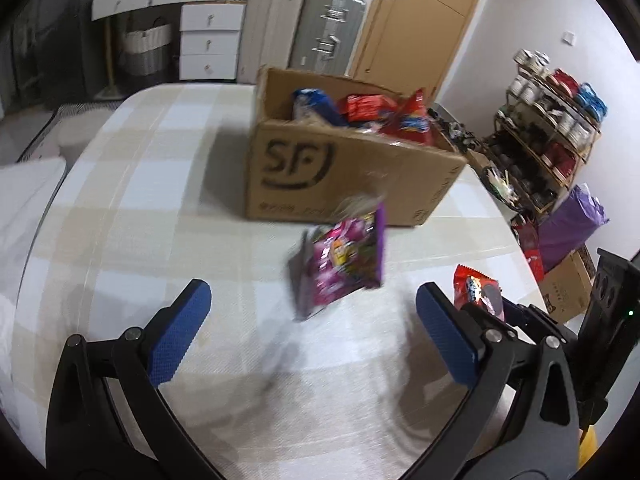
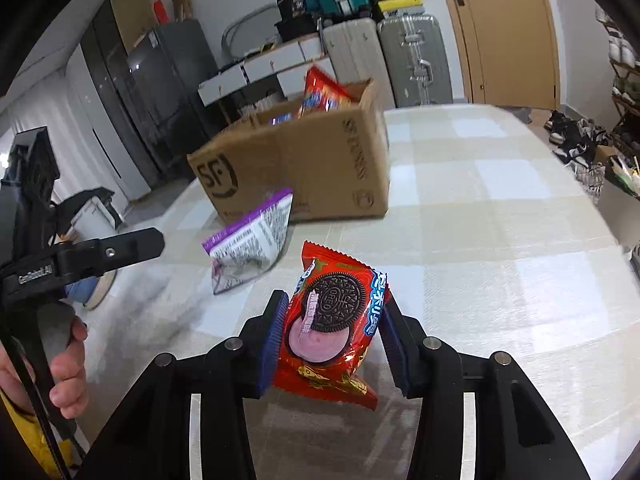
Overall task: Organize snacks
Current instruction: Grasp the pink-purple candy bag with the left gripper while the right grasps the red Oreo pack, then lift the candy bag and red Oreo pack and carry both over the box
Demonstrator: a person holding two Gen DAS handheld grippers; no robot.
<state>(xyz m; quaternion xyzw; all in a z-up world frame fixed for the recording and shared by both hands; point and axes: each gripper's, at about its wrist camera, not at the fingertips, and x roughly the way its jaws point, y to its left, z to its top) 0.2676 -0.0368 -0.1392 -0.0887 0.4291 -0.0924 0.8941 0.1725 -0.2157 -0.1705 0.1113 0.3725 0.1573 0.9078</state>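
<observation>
The right gripper [image 2: 330, 334] is clamped on a red Oreo packet [image 2: 332, 320], its 2 blue pads pressing the packet's left and right edges so the packet stands nearly upright between them, long axis running up and away from the camera. From this claw the cardboard box [image 2: 304, 168] lies ahead and slightly to the left, well apart, open at the top with several red and blue snack packs showing above its rim. The purple snack bag [image 2: 252, 246] sits between claw and box, ahead-left of the held packet, tilted on an edge on the checked table cloth [image 2: 480, 240] and blurred. The left gripper [image 1: 308, 320] stands wide open with nothing between its pads; the purple bag is just ahead of its fingertips, a little right of centre, not touched. The right hand appears the better placed for the coming move, which I judge to be carrying the Oreo packet forward-left over the bag to the box. Both grippers point downward at a slant toward the table.
</observation>
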